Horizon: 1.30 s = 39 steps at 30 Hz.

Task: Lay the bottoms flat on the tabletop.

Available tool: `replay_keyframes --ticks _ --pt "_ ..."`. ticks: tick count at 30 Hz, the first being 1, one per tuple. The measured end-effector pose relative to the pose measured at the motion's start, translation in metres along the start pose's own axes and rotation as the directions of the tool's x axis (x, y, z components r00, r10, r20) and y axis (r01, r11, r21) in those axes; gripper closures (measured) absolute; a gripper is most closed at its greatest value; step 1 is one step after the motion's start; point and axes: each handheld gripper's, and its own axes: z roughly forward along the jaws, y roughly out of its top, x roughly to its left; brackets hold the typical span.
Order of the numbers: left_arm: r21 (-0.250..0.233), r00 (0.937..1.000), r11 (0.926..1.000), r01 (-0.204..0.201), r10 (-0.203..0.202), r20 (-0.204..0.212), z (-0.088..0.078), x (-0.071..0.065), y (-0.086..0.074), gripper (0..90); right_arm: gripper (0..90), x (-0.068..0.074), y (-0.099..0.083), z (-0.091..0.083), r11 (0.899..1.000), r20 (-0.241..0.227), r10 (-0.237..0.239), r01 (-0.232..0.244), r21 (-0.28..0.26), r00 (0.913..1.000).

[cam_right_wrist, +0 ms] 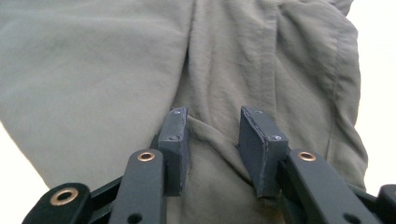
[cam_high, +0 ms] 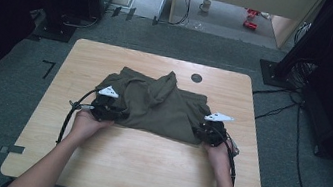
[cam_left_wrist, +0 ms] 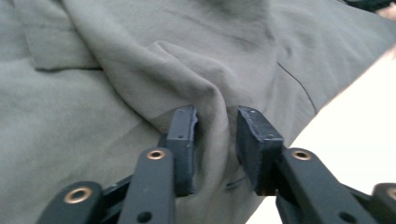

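An olive-green garment (cam_high: 157,105) lies crumpled across the middle of the wooden table (cam_high: 143,165). My left gripper (cam_high: 118,113) sits at the garment's near left edge and my right gripper (cam_high: 202,129) at its near right edge, each held by a hand. In the left gripper view a raised ridge of the cloth (cam_left_wrist: 93,116) stands between the parted jaws of the left gripper (cam_left_wrist: 215,126). In the right gripper view a loose fold of the cloth (cam_right_wrist: 93,70) lies between the parted jaws of the right gripper (cam_right_wrist: 212,126). Neither pair of pads visibly squeezes the fabric.
A small black disc (cam_high: 196,77) sits on the table behind the garment. On the floor beyond are a mug (cam_high: 205,5) and red items (cam_high: 251,18). Cables (cam_high: 298,145) run along the floor at the right, and a black stand base (cam_high: 58,31) is at the far left.
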Motion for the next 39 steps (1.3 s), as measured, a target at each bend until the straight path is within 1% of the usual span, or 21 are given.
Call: replay_keyframes --ticks 3,4,6,7,8,10,12,15,16,17,18,19,24,26,28,32,35,36,37,38,39 --pt "-0.018 1.0 0.9998 -0.007 0.007 -0.004 -0.003 -0.003 0.003 61.3 61.7 -0.006 0.001 0.001 0.999 -0.006 0.047 -0.047 -0.02 0.9989" --pt "-0.025 1.0 0.9997 -0.003 0.003 -0.005 -0.006 -0.003 0.004 61.3 61.7 -0.006 0.001 0.001 0.999 -0.006 0.047 -0.047 -0.02 0.9989" --pt "-0.055 0.9998 0.9984 0.014 -0.015 -0.014 -0.016 0.0 0.006 57.8 59.1 -0.003 0.004 -0.004 0.996 -0.013 0.061 -0.061 -0.069 0.9981" --pt "-0.055 0.9998 0.9984 0.014 -0.015 -0.014 -0.016 0.0 0.006 56.6 59.1 -0.003 0.004 -0.004 0.996 -0.013 0.061 -0.061 -0.069 0.9981" --pt "-0.075 0.9993 0.9969 0.022 -0.024 -0.03 -0.024 0.003 0.006 56.0 57.3 0.001 0.008 -0.009 0.992 -0.013 0.053 -0.054 -0.112 0.9985" --pt "-0.079 0.9986 0.9965 0.025 -0.029 -0.045 -0.027 0.006 0.006 55.6 56.5 0.002 0.01 -0.01 0.992 -0.014 0.051 -0.052 -0.115 0.9986" --pt "-0.08 0.9973 0.9961 0.037 -0.042 -0.06 -0.031 0.01 0.005 55.6 54.9 0.005 0.022 -0.008 0.993 -0.037 0.057 -0.06 -0.103 0.9977" --pt "-0.102 0.9963 0.9939 0.041 -0.049 -0.071 -0.033 0.015 0.007 55.7 54.3 0.006 0.029 -0.005 0.992 -0.045 0.055 -0.06 -0.107 0.9975" --pt "-0.116 0.9958 0.9928 0.032 -0.041 -0.082 -0.032 0.018 0.011 55.8 53.0 0.008 0.036 -0.001 0.992 -0.052 0.056 -0.061 -0.112 0.9971" --pt "-0.116 0.9958 0.9928 0.032 -0.041 -0.082 -0.032 0.018 0.011 56.0 53.0 0.008 0.036 -0.001 0.992 -0.052 0.056 -0.061 -0.112 0.9971" --pt "-0.102 0.9949 0.9945 0.025 -0.035 -0.095 -0.03 0.021 0.016 56.4 52.2 0.01 0.042 0.004 0.99 -0.06 0.054 -0.061 -0.125 0.9967" --pt "-0.079 0.9936 0.9961 0.038 -0.046 -0.103 -0.026 0.028 0.023 56.5 51.5 0.011 0.045 0.006 0.99 -0.065 0.057 -0.065 -0.125 0.9962" --pt "-0.1 0.9928 0.9934 0.056 -0.066 -0.1 -0.02 0.039 0.029 56.5 50.7 0.019 0.061 0.021 0.992 -0.069 0.032 -0.04 -0.12 0.9971" --pt "-0.103 0.9924 0.9938 0.042 -0.053 -0.111 -0.017 0.043 0.034 56.5 50.3 0.023 0.072 0.031 0.992 -0.072 0.02 -0.029 -0.122 0.9972" --pt "-0.105 0.9903 0.994 0.028 -0.042 -0.132 -0.014 0.048 0.038 56.5 50.2 0.023 0.075 0.033 0.992 -0.076 0.021 -0.03 -0.123 0.9969" --pt "-0.127 0.9887 0.9901 0.059 -0.076 -0.129 -0.008 0.06 0.043 56.2 48.4 0.026 0.095 0.048 0.988 -0.078 0.012 -0.023 -0.15 0.9969" --pt "-0.099 0.9866 0.9936 0.055 -0.07 -0.148 0.001 0.067 0.044 54.7 46.6 0.027 0.105 0.055 0.988 -0.083 0.024 -0.036 -0.151 0.9962" --pt "-0.092 0.987 0.9941 0.058 -0.07 -0.144 0.003 0.068 0.044 54.6 46.0 0.028 0.113 0.061 0.987 -0.082 0.031 -0.043 -0.153 0.9961" --pt "-0.093 0.987 0.9939 0.059 -0.072 -0.144 0.005 0.069 0.044 54.6 46.0 0.028 0.113 0.061 0.987 -0.082 0.031 -0.043 -0.153 0.9961" --pt "-0.077 0.9867 0.9962 0.039 -0.051 -0.154 0.011 0.069 0.042 54.4 46.0 0.029 0.119 0.067 0.987 -0.077 0.036 -0.047 -0.151 0.9964" --pt "-0.077 0.9867 0.9962 0.039 -0.051 -0.154 0.011 0.069 0.042 54.4 46.0 0.029 0.119 0.067 0.987 -0.077 0.036 -0.047 -0.151 0.9964"
